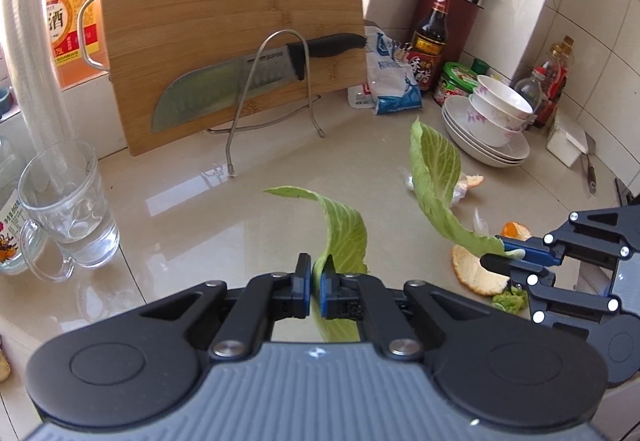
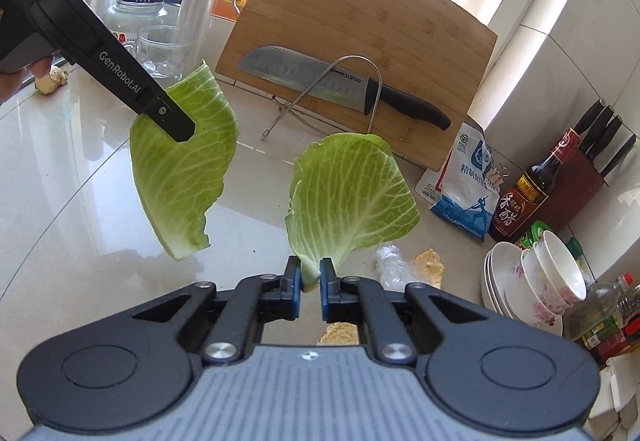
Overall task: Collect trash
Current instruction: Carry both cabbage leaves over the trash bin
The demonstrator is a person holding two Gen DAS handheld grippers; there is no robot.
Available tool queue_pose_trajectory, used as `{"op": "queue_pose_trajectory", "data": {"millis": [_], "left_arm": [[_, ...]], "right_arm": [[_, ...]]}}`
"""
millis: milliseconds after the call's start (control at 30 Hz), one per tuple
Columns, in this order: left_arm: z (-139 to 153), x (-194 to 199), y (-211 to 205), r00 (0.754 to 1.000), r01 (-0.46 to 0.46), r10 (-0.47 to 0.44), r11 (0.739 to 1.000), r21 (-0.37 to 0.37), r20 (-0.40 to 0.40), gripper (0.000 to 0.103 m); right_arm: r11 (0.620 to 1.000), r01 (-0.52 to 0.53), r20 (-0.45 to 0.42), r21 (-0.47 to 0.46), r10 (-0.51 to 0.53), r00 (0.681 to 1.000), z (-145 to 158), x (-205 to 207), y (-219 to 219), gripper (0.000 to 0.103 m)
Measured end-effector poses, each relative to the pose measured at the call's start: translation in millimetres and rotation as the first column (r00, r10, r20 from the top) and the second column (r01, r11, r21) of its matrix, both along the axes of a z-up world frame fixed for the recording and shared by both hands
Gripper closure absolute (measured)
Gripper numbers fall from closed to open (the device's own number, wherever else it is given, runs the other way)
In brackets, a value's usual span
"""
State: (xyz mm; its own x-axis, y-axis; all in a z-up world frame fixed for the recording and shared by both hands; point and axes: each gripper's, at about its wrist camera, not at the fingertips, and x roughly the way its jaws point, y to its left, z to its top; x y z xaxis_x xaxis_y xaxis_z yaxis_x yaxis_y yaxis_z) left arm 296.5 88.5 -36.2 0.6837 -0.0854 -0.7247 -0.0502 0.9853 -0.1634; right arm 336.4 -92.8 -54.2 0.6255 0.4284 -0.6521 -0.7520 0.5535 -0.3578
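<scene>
Green cabbage is what I hold, one leaf in each hand. My left fingers [image 1: 316, 283] pinch the left leaf [image 1: 346, 237] by its bottom end, and my right fingers [image 2: 310, 275] pinch the right leaf [image 2: 352, 197] by its stalk. Both leaves stand up long from the fingers, off the shiny surface [image 1: 208, 209]. Orange peel [image 1: 474, 271] still lies under my right hand, near the stacked bowls [image 1: 498, 113] at the back right corner. I think the leaves must go to a bin next, but I see no bin.

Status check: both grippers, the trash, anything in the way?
Left gripper shut on a cabbage leaf. Right gripper shut on second leaf. Orange peel on counter. Path clear.
</scene>
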Motion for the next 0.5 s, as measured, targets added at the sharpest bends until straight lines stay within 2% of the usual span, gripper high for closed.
{"op": "queue_pose_trajectory", "data": {"millis": [200, 500], "left_arm": [[22.1, -12.6, -31.1, 0.991, 0.133, -0.133, 0.99, 0.05, 0.003, 0.101], [44.8, -28.5, -96.5, 0.945, 0.323, -0.325, 0.945, 0.046, 0.03, 0.101]], "right_arm": [[0.999, 0.03, -0.032, 0.038, -0.029, 0.999, 20.5, -18.8, -23.6, 0.092], [0.987, 0.146, -0.027, 0.063, -0.144, 0.989, 38.2, -61.3, -77.4, 0.092]]}}
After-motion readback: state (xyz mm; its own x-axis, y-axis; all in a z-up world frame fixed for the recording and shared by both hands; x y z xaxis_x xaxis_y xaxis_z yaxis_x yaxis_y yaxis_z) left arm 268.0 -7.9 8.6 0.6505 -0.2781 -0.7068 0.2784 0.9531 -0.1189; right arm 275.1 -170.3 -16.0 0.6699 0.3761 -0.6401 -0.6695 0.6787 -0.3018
